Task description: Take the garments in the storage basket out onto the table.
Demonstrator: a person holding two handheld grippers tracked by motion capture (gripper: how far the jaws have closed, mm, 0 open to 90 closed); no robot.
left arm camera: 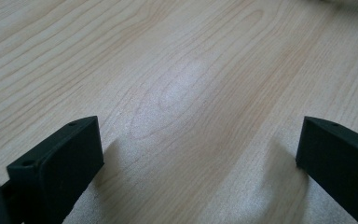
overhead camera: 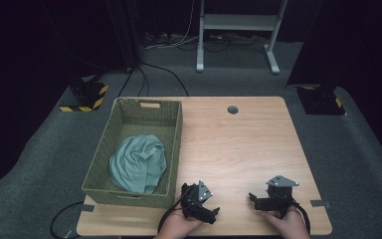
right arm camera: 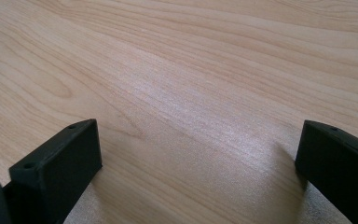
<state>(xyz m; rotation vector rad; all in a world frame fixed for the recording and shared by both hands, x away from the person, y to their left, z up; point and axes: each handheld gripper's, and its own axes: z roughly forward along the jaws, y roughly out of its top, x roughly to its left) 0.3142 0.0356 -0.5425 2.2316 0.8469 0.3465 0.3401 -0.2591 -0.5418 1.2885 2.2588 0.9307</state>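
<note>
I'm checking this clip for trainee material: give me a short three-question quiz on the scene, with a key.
1. True or false: the teal cloth lies inside the green basket.
2. Where do the left gripper and right gripper rest? A) in the basket B) on the wooden table near its front edge C) on the floor
3. Fill in: both grippers' jaws stand ____ with nothing between them.

Key: 1 true; 2 B; 3 open.
</note>
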